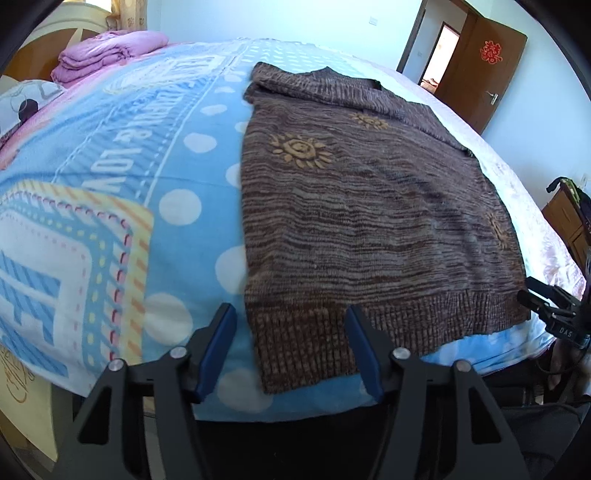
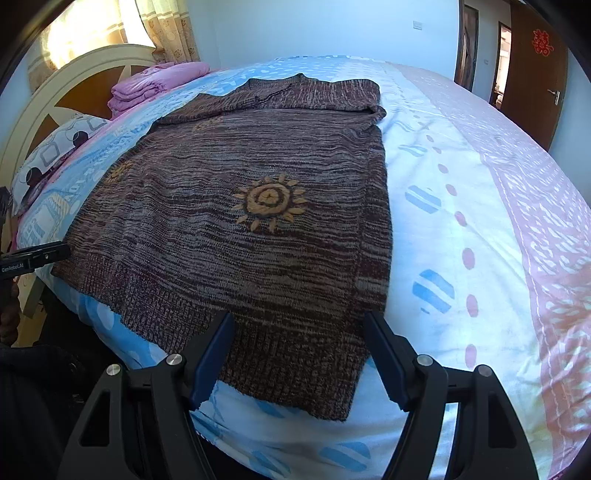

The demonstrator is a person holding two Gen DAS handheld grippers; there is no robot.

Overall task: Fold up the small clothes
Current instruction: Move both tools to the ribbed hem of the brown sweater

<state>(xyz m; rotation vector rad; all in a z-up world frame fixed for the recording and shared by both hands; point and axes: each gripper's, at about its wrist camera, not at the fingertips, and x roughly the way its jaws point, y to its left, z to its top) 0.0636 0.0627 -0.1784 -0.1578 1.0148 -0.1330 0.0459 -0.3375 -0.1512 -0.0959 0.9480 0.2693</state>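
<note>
Sweater [image 2: 236,206]: brown knit, sun motifs, flat on bed [image 2: 461,177], hem toward the bed's near edge, sleeves seemingly tucked in already.
Left gripper [image 1: 291,317]: spread, empty, over the hem's left corner.
Right gripper [image 2: 299,325]: spread, empty, over the right corner; likely placed to lift the hem for a fold.

Home bedroom: patterned bed [image 2: 480,184], headboard [image 2: 55,96], curtains [image 2: 166,33], wooden door [image 1: 480,66].

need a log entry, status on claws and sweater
Left claw open, right claw open, both at hem. Brown striped knit sweater flat on bed, sleeves folded in. Nothing in the way.
</note>
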